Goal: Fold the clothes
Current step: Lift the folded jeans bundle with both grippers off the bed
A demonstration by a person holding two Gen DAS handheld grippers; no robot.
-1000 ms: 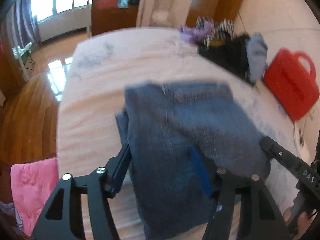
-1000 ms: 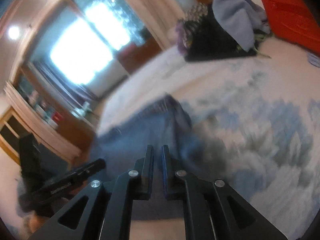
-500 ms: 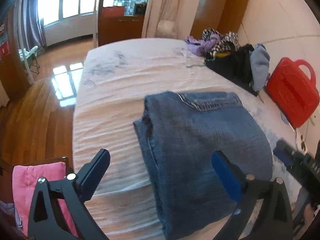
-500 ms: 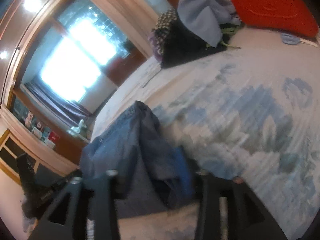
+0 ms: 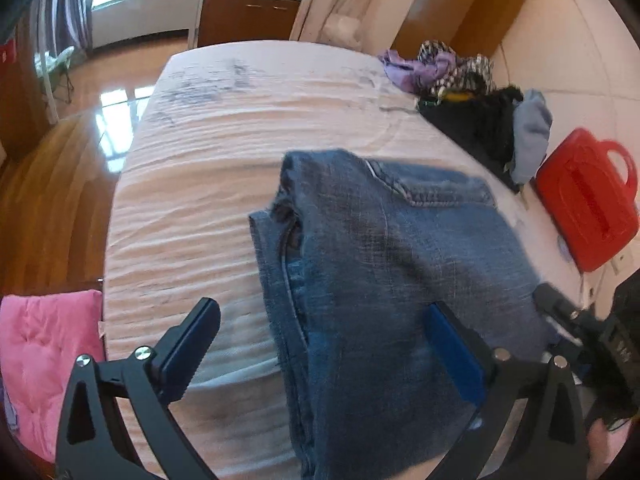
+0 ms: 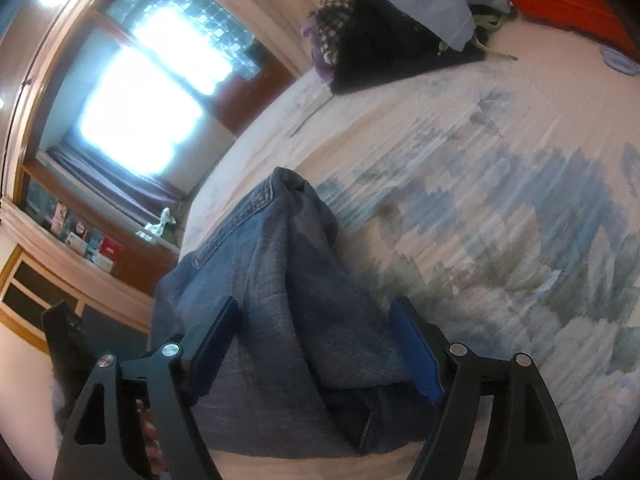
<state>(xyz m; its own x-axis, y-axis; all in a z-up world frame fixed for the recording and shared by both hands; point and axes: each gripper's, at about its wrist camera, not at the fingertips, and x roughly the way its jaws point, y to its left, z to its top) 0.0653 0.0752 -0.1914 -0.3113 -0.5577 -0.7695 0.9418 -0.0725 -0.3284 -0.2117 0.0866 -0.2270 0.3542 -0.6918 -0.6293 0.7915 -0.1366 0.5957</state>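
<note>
Folded blue jeans (image 5: 384,280) lie flat on the pale bed sheet (image 5: 224,168), waistband toward the far side. My left gripper (image 5: 324,320) hovers wide open over their near left edge, pads clear of the cloth. In the right wrist view the jeans (image 6: 280,280) bulge up between the fingers of my right gripper (image 6: 316,320), whose jaws are opening; neither pad presses the denim. The right gripper (image 5: 576,320) also shows at the left view's right edge.
A heap of unfolded clothes (image 5: 472,92) sits at the bed's far right, next to a red plastic case (image 5: 588,204) by the wall. A pink cushion (image 5: 44,356) lies off the bed's near left corner. Wooden floor (image 5: 60,160) runs along the left.
Both grippers went from shut to open and let go of the jeans. The jeans have settled flat on the bed as a folded stack.
</note>
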